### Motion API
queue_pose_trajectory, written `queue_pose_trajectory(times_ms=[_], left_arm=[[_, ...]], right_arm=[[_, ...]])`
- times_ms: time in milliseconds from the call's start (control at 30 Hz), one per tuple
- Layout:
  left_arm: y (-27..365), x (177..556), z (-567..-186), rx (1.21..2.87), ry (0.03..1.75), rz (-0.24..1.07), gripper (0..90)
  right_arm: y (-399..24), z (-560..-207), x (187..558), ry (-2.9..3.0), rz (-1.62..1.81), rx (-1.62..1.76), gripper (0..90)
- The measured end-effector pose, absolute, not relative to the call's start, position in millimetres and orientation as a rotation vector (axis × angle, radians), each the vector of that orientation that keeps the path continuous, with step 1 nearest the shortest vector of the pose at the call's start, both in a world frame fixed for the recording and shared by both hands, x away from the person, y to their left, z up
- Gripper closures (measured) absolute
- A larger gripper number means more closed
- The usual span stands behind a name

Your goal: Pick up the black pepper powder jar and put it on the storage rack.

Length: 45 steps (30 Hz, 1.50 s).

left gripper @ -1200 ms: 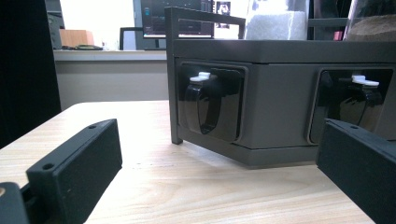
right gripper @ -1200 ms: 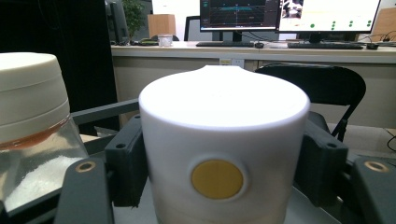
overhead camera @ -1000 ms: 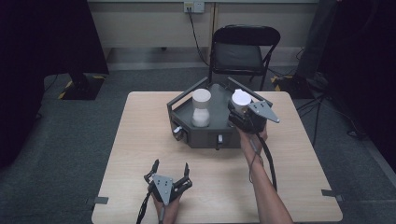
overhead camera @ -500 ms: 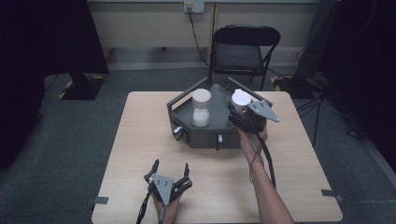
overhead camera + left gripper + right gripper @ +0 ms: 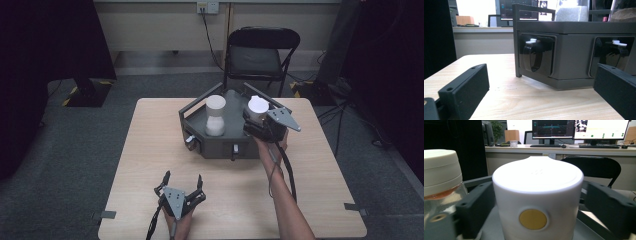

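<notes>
Right tongs standing spread around a white canister in the dark tray.

The right tongs (image 5: 256, 119) have just been opening; their jaws are flanking the white canister (image 5: 537, 202) with a gap showing on each side. The canister is sitting upright in the grey tray (image 5: 222, 145), beside a capped jar (image 5: 215, 116). The left tongs (image 5: 181, 184) are resting spread and empty near the surface's (image 5: 150, 145) front edge, facing the tray.

Right gripper (image 5: 260, 120) jaws just opened (white container (image 5: 537, 202) btwn them).
</notes>
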<state>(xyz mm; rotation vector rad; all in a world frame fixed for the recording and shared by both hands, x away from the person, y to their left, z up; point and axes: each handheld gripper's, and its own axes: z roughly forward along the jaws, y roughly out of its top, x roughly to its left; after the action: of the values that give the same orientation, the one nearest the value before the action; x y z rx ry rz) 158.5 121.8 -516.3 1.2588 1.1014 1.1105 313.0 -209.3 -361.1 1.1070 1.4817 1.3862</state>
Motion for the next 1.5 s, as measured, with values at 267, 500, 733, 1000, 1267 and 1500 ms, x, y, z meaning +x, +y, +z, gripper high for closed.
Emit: queue_pose_trajectory(times_ms=[267, 500, 733, 1000, 1267, 1500], left_arm=[[121.7, 158.5, -516.5, 1.258, 1.101, 1.110, 0.1], [121.7, 158.5, -516.4, 1.258, 1.102, 1.110, 0.1], [121.7, 158.5, -516.4, 1.258, 1.102, 1.110, 0.1], [121.7, 158.5, -516.3, 1.258, 1.102, 1.111, 0.1], [121.7, 158.4, -516.1, 1.260, 1.102, 1.110, 0.1], [121.7, 158.5, -516.3, 1.259, 1.102, 1.111, 0.1]], right_arm=[[-209.1, -362.8, 311.8, 1.467, 1.402, 1.091, 0.0], [-209.0, -364.1, 309.4, 1.471, 1.397, 1.087, 0.0], [-216.7, -371.3, 300.2, 1.470, 1.398, 1.100, 0.0], [-226.4, -373.1, 286.2, 1.454, 1.412, 1.096, 0.0], [-234.6, -380.5, 270.4, 1.432, 1.461, 1.092, 0.0], [-236.8, -386.3, 255.6, 1.429, 1.466, 1.072, 0.0]])
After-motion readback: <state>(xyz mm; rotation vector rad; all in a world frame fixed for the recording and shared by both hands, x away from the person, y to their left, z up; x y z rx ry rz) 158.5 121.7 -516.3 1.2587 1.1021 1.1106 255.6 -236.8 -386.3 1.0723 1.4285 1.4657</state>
